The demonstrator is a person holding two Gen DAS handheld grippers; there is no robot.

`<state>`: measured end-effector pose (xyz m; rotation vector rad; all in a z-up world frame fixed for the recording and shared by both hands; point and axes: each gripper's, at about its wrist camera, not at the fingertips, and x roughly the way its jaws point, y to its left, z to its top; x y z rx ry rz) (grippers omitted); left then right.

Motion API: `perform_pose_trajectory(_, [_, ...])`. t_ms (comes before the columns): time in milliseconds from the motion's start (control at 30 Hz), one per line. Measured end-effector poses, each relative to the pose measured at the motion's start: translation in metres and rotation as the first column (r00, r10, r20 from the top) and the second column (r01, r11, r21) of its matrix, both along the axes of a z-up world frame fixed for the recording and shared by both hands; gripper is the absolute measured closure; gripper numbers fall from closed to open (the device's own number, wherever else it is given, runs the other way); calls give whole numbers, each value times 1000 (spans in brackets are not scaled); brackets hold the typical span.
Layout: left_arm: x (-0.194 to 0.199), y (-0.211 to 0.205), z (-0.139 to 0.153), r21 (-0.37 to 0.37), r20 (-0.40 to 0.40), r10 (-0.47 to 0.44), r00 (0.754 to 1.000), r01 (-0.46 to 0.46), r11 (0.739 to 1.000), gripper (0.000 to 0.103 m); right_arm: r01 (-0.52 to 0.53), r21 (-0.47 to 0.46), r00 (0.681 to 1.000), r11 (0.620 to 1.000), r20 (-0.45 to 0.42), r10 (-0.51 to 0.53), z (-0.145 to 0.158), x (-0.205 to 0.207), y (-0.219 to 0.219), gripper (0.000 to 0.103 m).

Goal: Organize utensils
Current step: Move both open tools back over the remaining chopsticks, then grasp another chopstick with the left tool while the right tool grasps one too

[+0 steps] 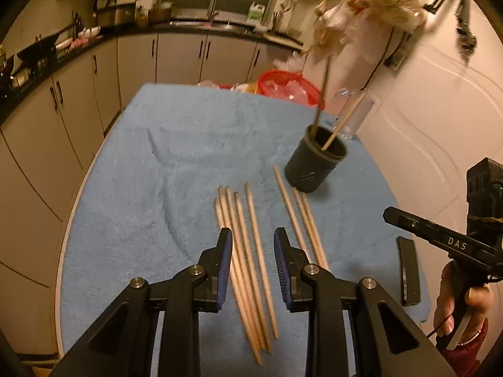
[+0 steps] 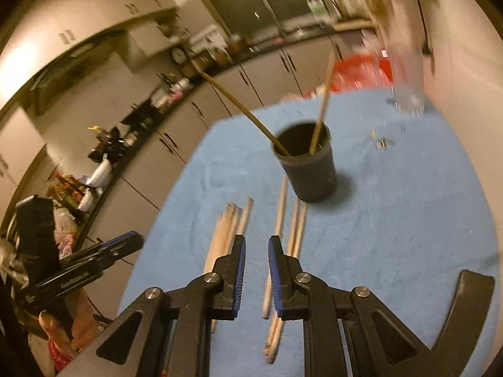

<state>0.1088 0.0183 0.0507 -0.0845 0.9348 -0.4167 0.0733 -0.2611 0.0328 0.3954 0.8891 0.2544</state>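
While both tools hang over the blue towel (image 1: 151,163), nothing is gripped.
Left gripper (image 1: 253,240): jaws apart, empty, above the larger bunch of wooden chopsticks (image 1: 242,251).
Right gripper (image 2: 256,248): jaws narrowly parted, empty, above the towel between the two bunches.
Loose chopsticks: five or so lie side by side; a smaller group (image 1: 298,216) lies just beside the cup's base.
Dark cup (image 1: 316,165): upright on the towel, two sticks (image 1: 341,125) leaning inside.
Behind: clear glass (image 1: 353,116), red basket (image 1: 289,86).
Table edge: flat black bar (image 1: 408,270).

Both hand-held grippers (image 1: 253,235) (image 2: 255,242) open, empty.
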Motion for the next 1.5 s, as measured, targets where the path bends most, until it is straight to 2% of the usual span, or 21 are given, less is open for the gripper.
perform_pose_trajectory(267, [65,3,-49,16,-146,49,988,-47,999,76,4,-19,997,1000,-81,-5,-39,53,9,86])
perform_pose_trajectory(433, [100,-7,-74,0,-244,63,968,-65,998,76,21,-1,996,1000,-91,-21,-44,56,9,86])
perform_pose_trajectory(600, [111,-23,-85,30,-254,71,964,-66,997,76,16,-6,996,1000,-85,-16,-45,54,5,86])
perform_pose_trajectory(733, [115,-31,-91,77,-254,84,964,-66,995,86,18,-1,996,1000,-91,-18,-50,54,1,86])
perform_pose_trajectory(867, [117,-36,-98,111,-254,100,962,-74,991,89,18,0,995,1000,-96,-18,-53,55,-3,86])
perform_pose_trajectory(1367, [128,-33,-110,133,-264,107,959,-74,988,90,39,-13,991,999,-131,-40,-63,68,-4,86])
perform_pose_trajectory(1500, [126,-40,-109,164,-239,110,965,-71,984,90,46,-29,987,999,-156,-50,-70,78,0,86])
